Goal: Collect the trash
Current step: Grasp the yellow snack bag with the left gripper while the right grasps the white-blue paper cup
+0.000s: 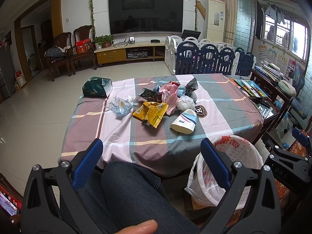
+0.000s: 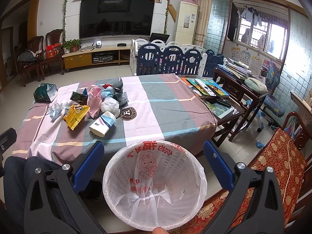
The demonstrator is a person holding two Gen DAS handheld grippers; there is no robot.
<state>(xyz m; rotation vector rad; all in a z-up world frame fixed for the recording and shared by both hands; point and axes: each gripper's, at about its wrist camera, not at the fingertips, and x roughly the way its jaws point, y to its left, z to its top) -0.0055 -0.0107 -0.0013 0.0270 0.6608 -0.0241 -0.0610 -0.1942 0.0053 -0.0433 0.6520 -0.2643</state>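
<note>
Both the left gripper [image 1: 151, 156] and the right gripper [image 2: 154, 159] gape wide, holding nothing. Trash pile [image 1: 165, 99] sits mid-tablecloth, uncollected; lined bin [image 2: 154, 187] beside the near edge looks empty.

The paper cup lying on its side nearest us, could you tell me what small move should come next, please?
Probably reach the left gripper forward to the paper cup: both grippers are open and empty, the cup is the nearest trash, and the lined bin waits empty below the right gripper.

Wall television [image 1: 145, 15], wooden chairs [image 1: 64, 50], playpen fence [image 1: 206, 58], books [image 2: 206, 87], checked tablecloth [image 1: 224, 101]
</note>
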